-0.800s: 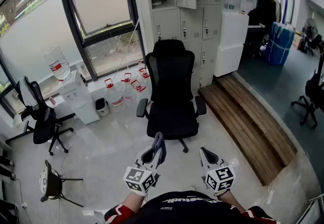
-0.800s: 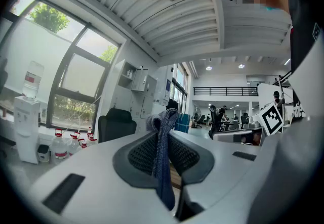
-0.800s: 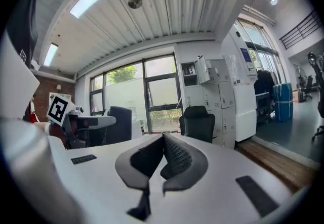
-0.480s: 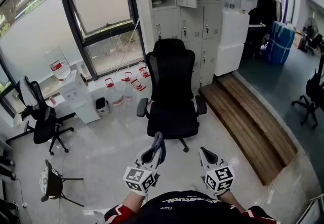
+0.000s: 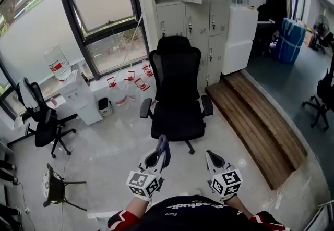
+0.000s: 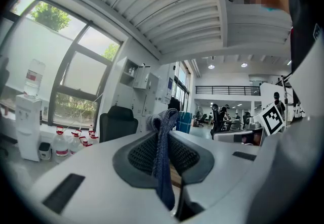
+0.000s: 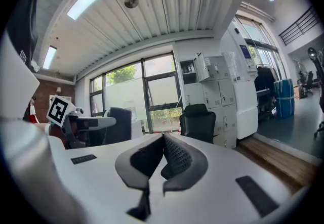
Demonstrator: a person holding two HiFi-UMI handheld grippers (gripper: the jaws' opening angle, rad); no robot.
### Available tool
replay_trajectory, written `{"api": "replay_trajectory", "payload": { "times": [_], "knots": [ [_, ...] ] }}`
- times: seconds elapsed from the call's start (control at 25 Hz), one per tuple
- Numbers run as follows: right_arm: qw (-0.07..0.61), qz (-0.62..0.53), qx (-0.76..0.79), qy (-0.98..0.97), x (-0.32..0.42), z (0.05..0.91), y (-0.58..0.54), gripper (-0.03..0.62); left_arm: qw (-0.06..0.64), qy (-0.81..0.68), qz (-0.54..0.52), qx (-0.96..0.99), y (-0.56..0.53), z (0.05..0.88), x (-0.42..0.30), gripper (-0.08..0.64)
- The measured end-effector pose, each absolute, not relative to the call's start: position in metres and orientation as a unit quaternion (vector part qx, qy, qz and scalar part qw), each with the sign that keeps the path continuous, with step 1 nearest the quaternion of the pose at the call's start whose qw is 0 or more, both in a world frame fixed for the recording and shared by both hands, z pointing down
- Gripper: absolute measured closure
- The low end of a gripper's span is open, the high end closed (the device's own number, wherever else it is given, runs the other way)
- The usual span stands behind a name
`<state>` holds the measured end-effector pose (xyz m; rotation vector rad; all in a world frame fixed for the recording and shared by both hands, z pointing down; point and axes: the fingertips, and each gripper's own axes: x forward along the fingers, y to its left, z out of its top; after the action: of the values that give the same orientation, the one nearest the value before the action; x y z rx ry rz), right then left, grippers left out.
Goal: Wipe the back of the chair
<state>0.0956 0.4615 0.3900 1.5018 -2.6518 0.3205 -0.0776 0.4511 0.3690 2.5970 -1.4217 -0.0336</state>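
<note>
Nearest, at the 6 o'clock edge of the head view, the person holds both grippers low before the body. The left gripper (image 5: 157, 157) has its jaws pressed on a grey-blue cloth (image 6: 163, 156); the cloth stands up as a thin fold between the pads and sticks out a little over the tips. The right gripper (image 5: 213, 160) has its jaws brought together with nothing between them.

Further out on the pale floor stands the black office chair (image 5: 177, 120), well apart from both grippers. From the left jaws it lies at about 12 to 1 o'clock, from the right jaws at about 11 o'clock. Its seat is turned toward the person, so the backrest (image 5: 178, 73) shows its front face, and the rear face looks to 12 o'clock, toward the grey lockers (image 5: 209, 11). The long axis of the backrest is upright, with the headrest on top.

The two grippers are at nearly the same distance from the chair. I judge that the left one must do the work because it carries the cloth, and that it first has to come close, then reach over or around the backrest. Wiping has not begun.

At 10 o'clock of the chair stand water bottles (image 5: 121, 94) and a water dispenser (image 5: 79, 97) under the window; at 3 o'clock is a wooden step (image 5: 255, 120).
</note>
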Motion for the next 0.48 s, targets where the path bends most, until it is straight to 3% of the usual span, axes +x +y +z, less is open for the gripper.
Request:
{"api": "replay_trajectory", "payload": {
  "times": [0.48],
  "knots": [
    [0.046, 0.121, 0.455, -0.881, 0.144, 0.404, 0.390, 0.580, 0.097, -0.503, 0.004, 0.859, 0.388, 0.378, -0.026, 0.500]
  ]
}}
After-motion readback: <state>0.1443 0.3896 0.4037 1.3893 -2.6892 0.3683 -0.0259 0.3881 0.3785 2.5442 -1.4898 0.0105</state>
